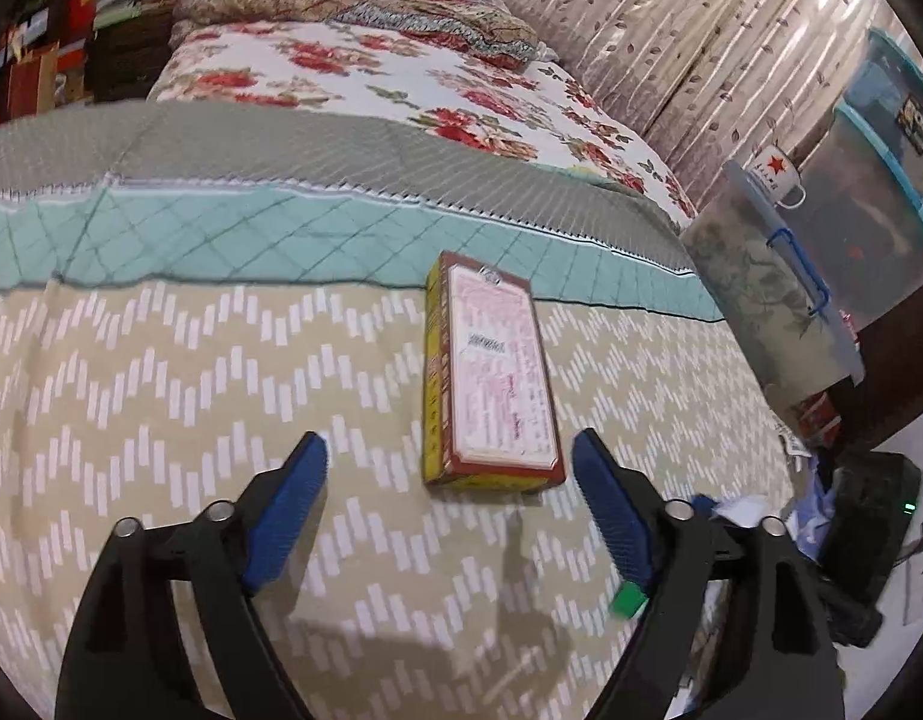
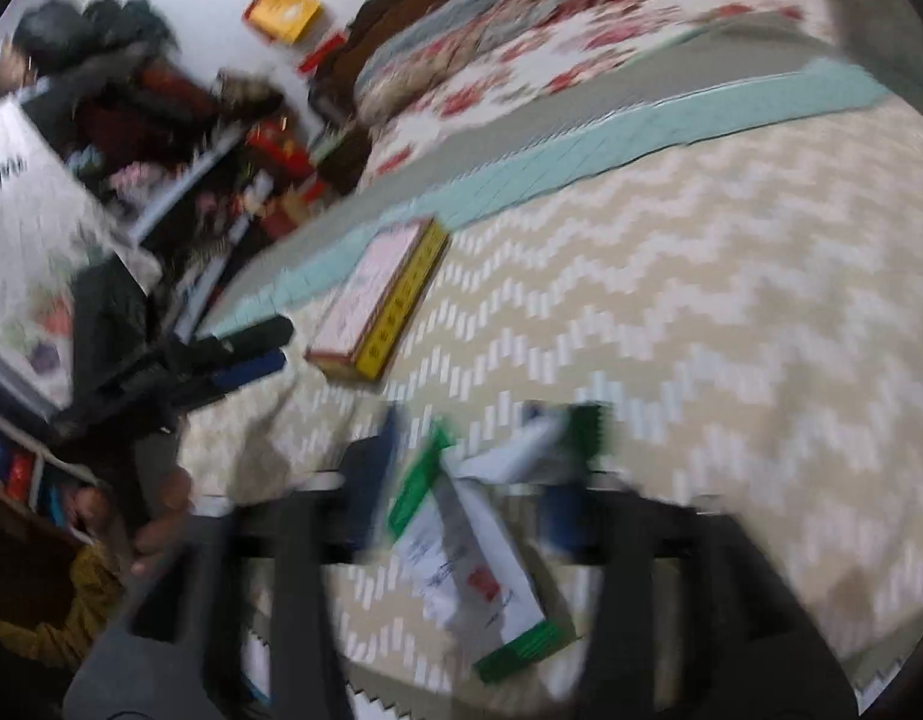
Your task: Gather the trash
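Left wrist view is showing the brown-and-yellow carton (image 1: 490, 378) lying flat mid-bed near the teal quilt edge (image 1: 281, 228), the left tongs (image 1: 449, 456) gaping wide just short of it, needing to advance and close, while the right tongs (image 2: 491, 450) are gripping a white-and-green box (image 2: 479, 564).

Beige bedspread (image 1: 161, 396) with white zigzag dashes, teal quilted band (image 1: 221, 234), red-flowered white quilt (image 1: 365, 66), brown-and-yellow box (image 1: 491, 378), blue-padded black fingers (image 1: 293, 504)
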